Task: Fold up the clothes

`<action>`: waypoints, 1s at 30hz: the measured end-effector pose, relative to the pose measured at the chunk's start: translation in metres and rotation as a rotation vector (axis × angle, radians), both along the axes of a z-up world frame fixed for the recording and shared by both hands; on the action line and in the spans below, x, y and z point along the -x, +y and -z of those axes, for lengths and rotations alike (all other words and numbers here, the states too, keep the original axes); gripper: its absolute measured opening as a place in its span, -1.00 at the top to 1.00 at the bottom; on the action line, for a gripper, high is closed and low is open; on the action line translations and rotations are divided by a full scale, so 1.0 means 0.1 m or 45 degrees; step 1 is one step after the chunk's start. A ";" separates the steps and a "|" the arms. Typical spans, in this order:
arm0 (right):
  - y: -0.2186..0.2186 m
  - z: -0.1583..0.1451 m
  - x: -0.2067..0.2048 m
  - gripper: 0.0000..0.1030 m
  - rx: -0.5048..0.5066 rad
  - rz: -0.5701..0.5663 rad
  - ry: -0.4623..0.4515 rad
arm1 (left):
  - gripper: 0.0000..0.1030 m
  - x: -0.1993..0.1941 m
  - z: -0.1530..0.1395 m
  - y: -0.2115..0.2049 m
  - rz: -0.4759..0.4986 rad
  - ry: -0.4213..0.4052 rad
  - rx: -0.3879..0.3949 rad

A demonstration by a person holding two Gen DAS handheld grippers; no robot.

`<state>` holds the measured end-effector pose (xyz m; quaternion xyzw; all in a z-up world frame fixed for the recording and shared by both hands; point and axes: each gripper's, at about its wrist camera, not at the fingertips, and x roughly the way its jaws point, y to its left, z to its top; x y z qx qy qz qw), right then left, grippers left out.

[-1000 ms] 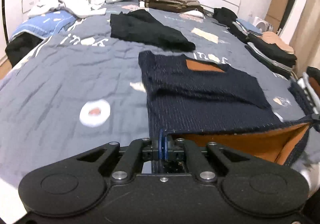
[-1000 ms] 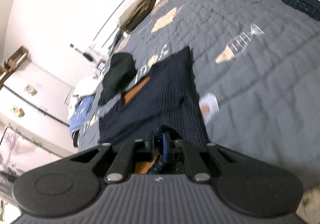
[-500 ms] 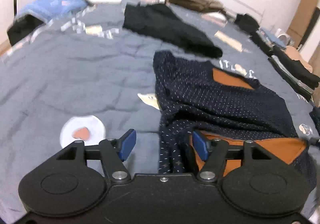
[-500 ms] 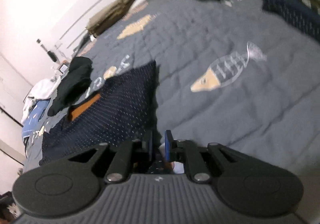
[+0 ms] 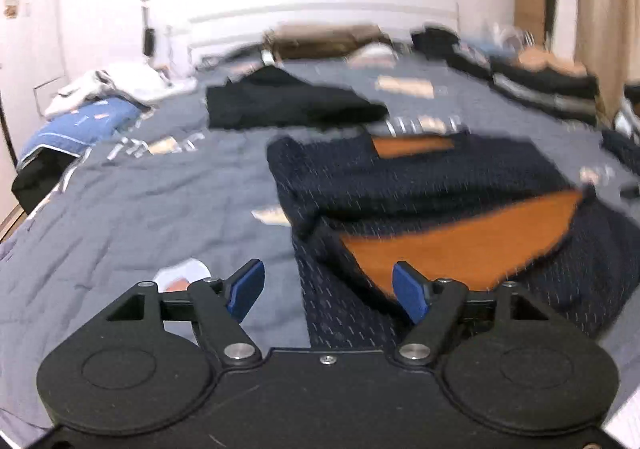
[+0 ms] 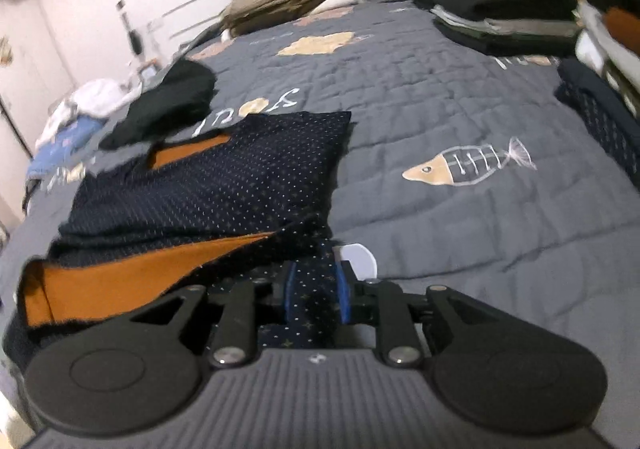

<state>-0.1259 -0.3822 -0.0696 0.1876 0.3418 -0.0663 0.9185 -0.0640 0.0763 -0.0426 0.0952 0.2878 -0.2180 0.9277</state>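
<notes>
So I've got the navy dotted garment [image 5: 420, 185] lying on the grey quilt [image 5: 140, 209], roughly mid-bed, with its near hem flipped back so the orange lining [image 5: 460, 245] shows. My left gripper [image 5: 328, 291] has just been opening and its blue pads [image 5: 408, 291] are now spread wide, nothing pinched between them. The near-left edge of the garment runs down between the fingers but neither pad presses on it.

Right side is a different story. My right gripper [image 6: 316, 297] has been easing open too, but only a little, and a strip of the navy fabric [image 6: 208, 193] sits right between the pads. From the right wrist view I honestly can't tell if the pads press on the cloth or have let go of it.

Around it: a black garment [image 5: 280, 105] lies further up the bed, apart from the navy one. A folded stack of clothes [image 6: 508, 17] sits along the right edge, and brown folded stuff [image 6: 280, 3] is up by the headboard. A fish print [image 6: 468, 163] is on the quilt just right of the garment.
</notes>
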 end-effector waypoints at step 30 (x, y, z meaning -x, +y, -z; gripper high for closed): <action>0.71 -0.09 -0.25 0.30 0.006 -0.272 -0.127 | 0.94 -0.46 0.14 -0.88 0.265 -0.145 -0.096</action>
